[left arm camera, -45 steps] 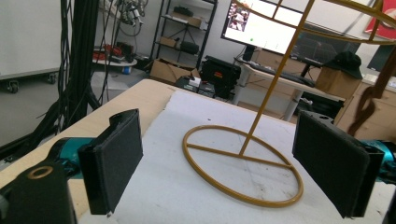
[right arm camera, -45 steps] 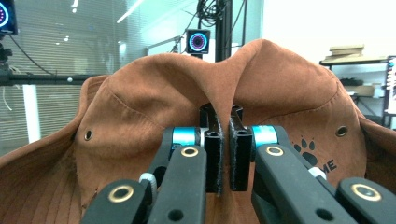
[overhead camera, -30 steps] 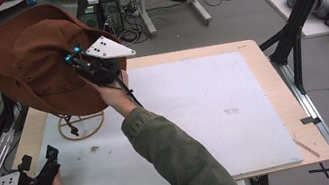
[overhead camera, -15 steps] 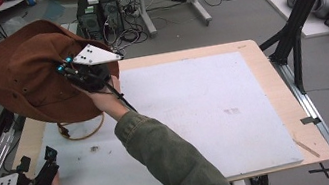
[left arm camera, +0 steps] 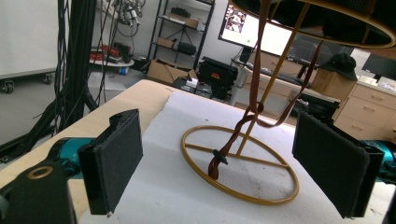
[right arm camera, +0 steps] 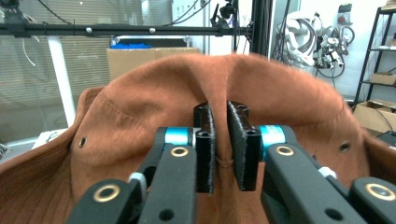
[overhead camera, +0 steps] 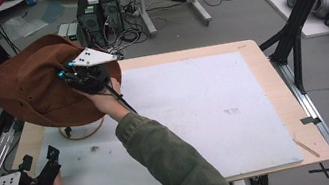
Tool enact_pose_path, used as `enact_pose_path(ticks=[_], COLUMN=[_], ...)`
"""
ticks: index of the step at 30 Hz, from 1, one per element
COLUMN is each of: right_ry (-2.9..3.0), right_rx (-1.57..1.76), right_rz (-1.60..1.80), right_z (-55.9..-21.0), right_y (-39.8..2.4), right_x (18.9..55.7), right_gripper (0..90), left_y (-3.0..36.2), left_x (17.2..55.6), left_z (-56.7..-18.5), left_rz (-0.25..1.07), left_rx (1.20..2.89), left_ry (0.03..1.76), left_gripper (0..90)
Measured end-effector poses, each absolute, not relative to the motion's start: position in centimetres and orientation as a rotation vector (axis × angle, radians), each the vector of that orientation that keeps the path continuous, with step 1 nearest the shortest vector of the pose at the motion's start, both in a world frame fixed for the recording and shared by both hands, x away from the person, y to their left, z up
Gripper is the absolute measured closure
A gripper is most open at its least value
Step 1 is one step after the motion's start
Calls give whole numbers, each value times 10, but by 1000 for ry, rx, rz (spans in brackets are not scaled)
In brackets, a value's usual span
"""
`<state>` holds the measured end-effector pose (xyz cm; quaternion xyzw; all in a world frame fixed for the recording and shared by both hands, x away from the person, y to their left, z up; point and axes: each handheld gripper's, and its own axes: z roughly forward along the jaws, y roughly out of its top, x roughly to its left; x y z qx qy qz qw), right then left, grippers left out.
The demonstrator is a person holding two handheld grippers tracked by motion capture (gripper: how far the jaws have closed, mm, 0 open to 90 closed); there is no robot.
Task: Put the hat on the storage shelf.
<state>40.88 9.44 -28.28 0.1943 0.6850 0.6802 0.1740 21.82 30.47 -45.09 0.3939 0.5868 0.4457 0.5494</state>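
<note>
My right fingers point(right arm camera: 220, 144) pinch a fold in the crown of the brown hat point(overhead camera: 35, 89), which sits over the gold wire stand point(left arm camera: 240, 163) at the upper left of the high view. They have just been easing apart, so the fold could slip free and leave the hat crooked on the stand's top ring. My left fingers point(overhead camera: 37, 159) hang released at lower left, near the counter point(overhead camera: 271, 74) edge. Open room lies right.
</note>
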Motion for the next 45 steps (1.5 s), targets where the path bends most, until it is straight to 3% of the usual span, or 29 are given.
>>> enact_pose_path(ticks=[6,11,16,19,20,28,31,33,34,36,40,45], right_ry=[1943,1967,1981,1977,1961,1898,1822,1815,1780,1771,1675,1574], right_rx=[521,533,513,513,515,537,576,580,623,630,767,893], right_rz=[1930,1951,1966,1962,1961,1892,1854,1845,1815,1800,1714,1607], right_z=[-281,-276,-270,-266,-261,-235,-223,-223,-225,-227,-249,-277], right_y=[92,85,75,70,62,1,-52,-63,-94,-105,-181,-233], right_x=[409,411,413,411,410,394,381,379,371,368,344,323], right_gripper=[677,425,300,273,219,191,192,192,192,192,192,193], left_y=[304,304,304,303,303,306,304,303,302,302,298,296], left_x=[218,218,219,220,220,220,219,219,219,219,219,217], left_z=[-451,-451,-451,-451,-450,-449,-448,-448,-447,-447,-446,-445], left_rz=[1056,1056,1056,1059,1060,1077,1081,1083,1081,1082,1079,1086], left_rx=[934,937,933,939,939,935,935,942,943,951,960,959], left_ry=[1389,1387,1384,1380,1379,1381,1376,1375,1372,1369,1362,1355], left_gripper=[163,163,163,163,163,163,163,163,163,163,163,163])
